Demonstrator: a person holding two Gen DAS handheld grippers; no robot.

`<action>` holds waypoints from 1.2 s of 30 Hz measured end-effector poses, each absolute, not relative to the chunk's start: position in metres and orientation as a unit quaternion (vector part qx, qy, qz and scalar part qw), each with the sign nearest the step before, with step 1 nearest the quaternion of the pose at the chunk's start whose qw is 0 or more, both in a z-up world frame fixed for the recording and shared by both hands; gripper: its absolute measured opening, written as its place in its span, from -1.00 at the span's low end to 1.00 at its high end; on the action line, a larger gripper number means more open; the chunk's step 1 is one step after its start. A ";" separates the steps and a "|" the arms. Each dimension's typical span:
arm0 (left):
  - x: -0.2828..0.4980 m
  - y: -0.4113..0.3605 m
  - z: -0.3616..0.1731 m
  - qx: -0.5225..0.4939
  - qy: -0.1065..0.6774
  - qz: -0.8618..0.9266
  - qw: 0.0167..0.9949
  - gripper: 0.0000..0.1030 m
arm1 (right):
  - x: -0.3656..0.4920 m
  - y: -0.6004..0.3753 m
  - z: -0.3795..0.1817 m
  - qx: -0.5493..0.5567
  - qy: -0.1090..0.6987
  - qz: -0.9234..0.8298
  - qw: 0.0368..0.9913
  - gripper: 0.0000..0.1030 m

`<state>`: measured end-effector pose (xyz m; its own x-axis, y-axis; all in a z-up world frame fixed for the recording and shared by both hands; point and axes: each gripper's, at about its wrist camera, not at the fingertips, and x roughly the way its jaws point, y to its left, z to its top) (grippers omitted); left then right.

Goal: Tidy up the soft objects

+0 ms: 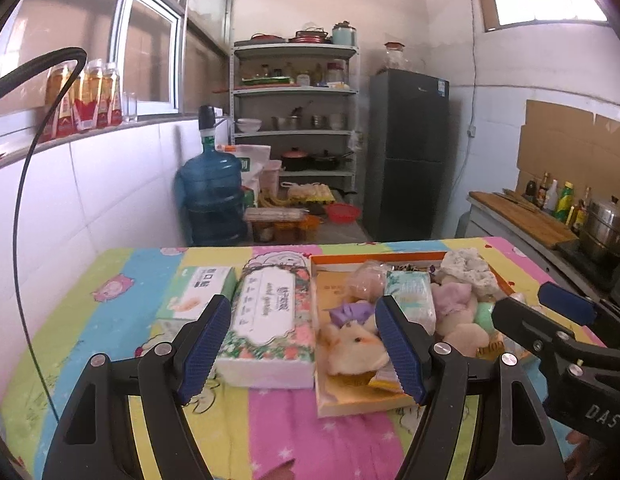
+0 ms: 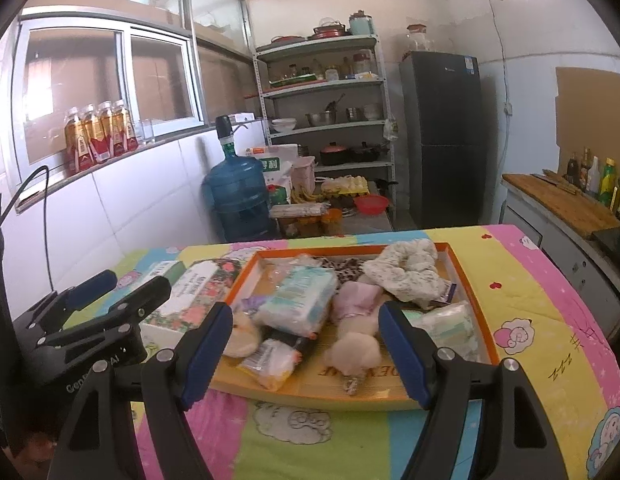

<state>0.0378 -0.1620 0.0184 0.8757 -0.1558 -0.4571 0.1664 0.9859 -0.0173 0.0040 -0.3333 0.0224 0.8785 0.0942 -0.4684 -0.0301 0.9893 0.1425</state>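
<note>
Soft things crowd a shallow orange-rimmed tray point(image 2: 466, 276) that sits toward the near right part of the table point(image 2: 550, 320), on a bright striped cloth: a frilly white scrunchie point(image 2: 406, 272) at the tray's far edge, a pale blue tissue pack point(image 2: 301, 296) in the middle, a pink plush toy point(image 2: 356, 320) beside it, a small sachet point(image 2: 269, 364) at the near edge, and a second soft pack point(image 2: 450, 326) at the near right corner. Left of the tray, touching or nearly touching its rim, lies a floral tissue pack point(image 1: 269, 320), with a green-and-white tissue box point(image 1: 201, 292) beyond it toward the left edge. The likeliest trouble from here is a muddled grasp: the items overlap, so fingers closing on one could drag a neighbour along or pinch two at once, and a slippery wrapper could slide out and drop off the tray. The tray looks light, so a push on its rim might shift it across the cloth. Left hand-held gripper point(image 1: 301, 348) hangs above the near edge with its jaws spread wide, framing the floral pack and a yellow plush chick point(image 1: 358, 344), touching nothing. Right hand-held gripper point(image 2: 305, 356) is likewise wide apart and empty, hovering over the tray's near edge with the pink plush between its fingers' line of sight.
</note>
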 end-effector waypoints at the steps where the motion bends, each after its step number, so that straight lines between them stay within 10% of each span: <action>1: 0.035 -0.159 0.019 0.011 0.235 -0.082 0.968 0.48 | 0.002 -0.329 0.023 0.065 0.242 0.032 0.968 0.46; 36: -0.032 -0.045 0.021 -0.020 0.226 -0.023 0.974 0.48 | -0.044 -0.213 0.033 0.041 0.214 0.035 0.975 0.46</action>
<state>-0.0319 -0.0446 0.0211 0.8970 -0.0539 -0.4386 0.0359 0.9981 -0.0491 -0.0436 -0.2132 0.0329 0.9055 0.0862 -0.4154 -0.0509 0.9941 0.0954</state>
